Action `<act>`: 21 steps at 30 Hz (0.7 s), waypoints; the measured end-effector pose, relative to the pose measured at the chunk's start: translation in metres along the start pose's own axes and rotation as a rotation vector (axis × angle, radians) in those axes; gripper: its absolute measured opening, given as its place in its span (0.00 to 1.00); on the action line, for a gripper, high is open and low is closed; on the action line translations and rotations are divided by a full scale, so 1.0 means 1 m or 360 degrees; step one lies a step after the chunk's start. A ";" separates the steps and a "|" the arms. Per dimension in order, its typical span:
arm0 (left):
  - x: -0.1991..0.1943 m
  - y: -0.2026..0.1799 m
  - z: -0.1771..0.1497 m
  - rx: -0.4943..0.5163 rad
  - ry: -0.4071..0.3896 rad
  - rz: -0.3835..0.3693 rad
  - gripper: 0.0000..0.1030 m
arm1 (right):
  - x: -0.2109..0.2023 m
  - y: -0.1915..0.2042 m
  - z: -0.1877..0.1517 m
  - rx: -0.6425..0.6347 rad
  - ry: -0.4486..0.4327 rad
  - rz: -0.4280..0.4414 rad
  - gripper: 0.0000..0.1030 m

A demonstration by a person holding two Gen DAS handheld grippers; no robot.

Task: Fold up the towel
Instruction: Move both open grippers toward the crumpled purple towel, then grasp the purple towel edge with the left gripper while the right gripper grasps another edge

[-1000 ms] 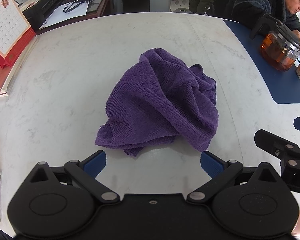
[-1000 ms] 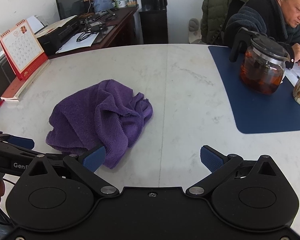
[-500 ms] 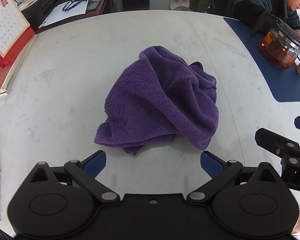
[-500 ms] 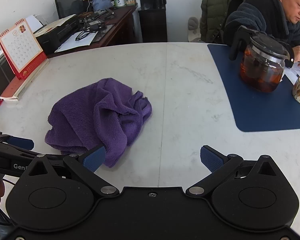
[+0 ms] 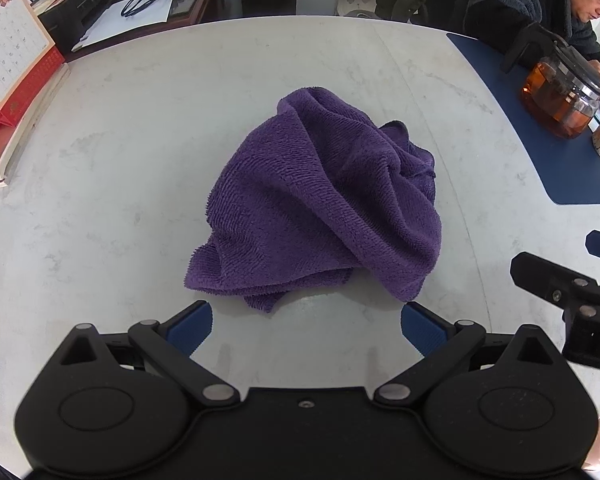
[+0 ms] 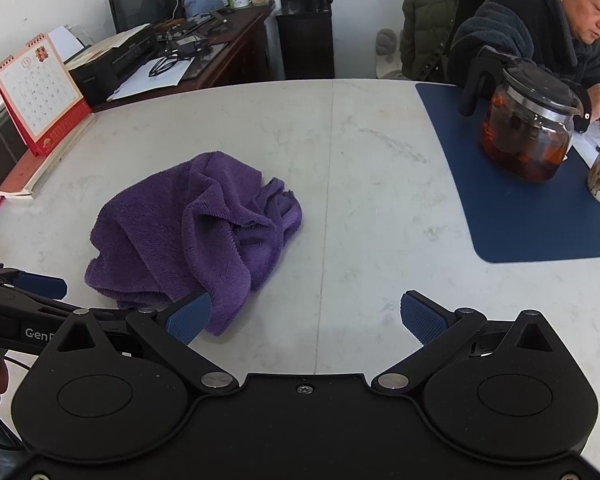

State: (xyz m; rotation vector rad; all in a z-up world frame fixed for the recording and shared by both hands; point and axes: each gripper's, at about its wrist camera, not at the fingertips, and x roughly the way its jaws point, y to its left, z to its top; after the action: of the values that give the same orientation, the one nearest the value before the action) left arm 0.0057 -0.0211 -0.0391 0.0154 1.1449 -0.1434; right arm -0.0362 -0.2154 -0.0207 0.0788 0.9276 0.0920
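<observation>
In the left wrist view, no writing can be read except the numeral grid on the red-based desk calendar (image 5: pixel 10 40) at the far left edge, too small to make out. The left gripper (image 5: pixel 306 326) hovers low over the white marble worktop (image 5: pixel 120 160), its blue-padded fingers (image 5: pixel 190 326) spread wide and holding nothing; the crumpled purple towel (image 5: pixel 320 208) lies in a heap just ahead of them, its near hem close to the tips but not touching. The right gripper (image 5: pixel 572 292) juts in from the right, beside the towel. In the right wrist view, the letters "Gen" show in white on the left gripper (image 6: pixel 24 308) at the lower left. The right gripper (image 6: pixel 306 316) has its fingers (image 6: pixel 422 320) wide apart and empty; the left pad overlaps the towel (image 6: pixel 188 236) at its near corner, though contact cannot be told. A glass teapot (image 6: pixel 528 132) of amber tea stands on a blue mat (image 6: pixel 520 216) at the right.
</observation>
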 end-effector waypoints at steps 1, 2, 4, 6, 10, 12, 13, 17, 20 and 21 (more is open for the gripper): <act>0.000 0.006 -0.001 -0.0025 -0.0013 -0.0027 0.99 | 0.001 0.000 0.001 0.0002 -0.0002 0.0001 1.00; 0.000 0.012 -0.002 -0.0052 -0.0025 -0.0046 0.99 | 0.001 -0.002 0.003 0.0008 -0.0013 0.0006 1.00; -0.002 0.025 -0.002 -0.0123 -0.0052 -0.0071 0.99 | -0.002 -0.006 0.012 0.0016 -0.0063 0.0042 1.00; -0.007 0.038 -0.002 -0.0194 -0.0129 -0.0082 0.99 | -0.011 -0.009 0.023 -0.0001 -0.0218 0.0100 1.00; -0.018 0.051 -0.002 -0.0221 -0.0341 -0.0014 1.00 | -0.015 -0.008 0.037 -0.0113 -0.0439 0.0220 1.00; -0.018 0.056 0.003 -0.0205 -0.0342 0.0020 1.00 | -0.007 -0.006 0.040 -0.0163 -0.0473 0.0245 1.00; -0.016 0.061 0.007 -0.0211 -0.0316 0.0028 1.00 | -0.002 -0.005 0.042 -0.0187 -0.0487 0.0256 1.00; -0.005 0.081 0.026 -0.0305 -0.0205 0.0021 0.99 | 0.030 0.001 0.053 -0.0278 -0.0311 0.0274 1.00; 0.003 0.085 0.038 -0.0265 -0.0225 0.0036 0.99 | 0.052 0.006 0.065 -0.0314 -0.0221 0.0329 1.00; 0.007 0.086 0.041 -0.0253 -0.0227 0.0026 0.99 | 0.060 0.008 0.071 -0.0335 -0.0207 0.0364 1.00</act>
State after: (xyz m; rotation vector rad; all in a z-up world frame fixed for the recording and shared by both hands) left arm 0.0561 0.0596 -0.0337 -0.1246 1.0105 -0.0380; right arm 0.0564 -0.2025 -0.0252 -0.0047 0.7722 0.3911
